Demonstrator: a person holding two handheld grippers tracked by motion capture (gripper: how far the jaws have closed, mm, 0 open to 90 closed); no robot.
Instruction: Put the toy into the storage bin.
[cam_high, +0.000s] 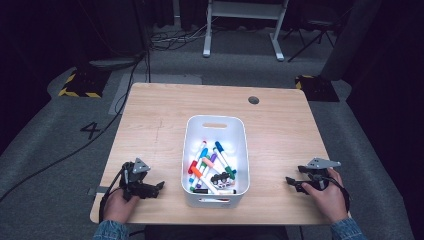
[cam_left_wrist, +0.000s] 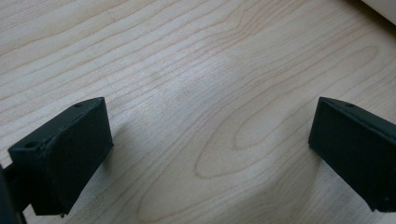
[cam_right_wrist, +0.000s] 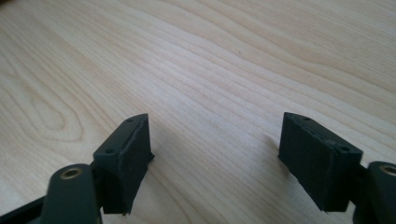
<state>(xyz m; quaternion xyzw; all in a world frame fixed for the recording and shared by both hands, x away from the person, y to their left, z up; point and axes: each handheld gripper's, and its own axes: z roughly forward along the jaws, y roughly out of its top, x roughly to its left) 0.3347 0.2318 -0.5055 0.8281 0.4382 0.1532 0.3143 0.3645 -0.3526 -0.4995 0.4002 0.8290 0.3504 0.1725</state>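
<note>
A white bin stands in the middle of the wooden table and holds several coloured markers. To its left, near the front edge, my left gripper rests in a hand and points toward the bin. Its jaws stand open over bare wood in the left gripper view. My right gripper lies low on the table to the right of the bin, held by the other hand. In the right gripper view its jaws are wide apart with nothing between them.
A round cable hole sits at the table's back right. Beyond the table are a white desk frame, cables on the grey floor and yellow-black hazard tape.
</note>
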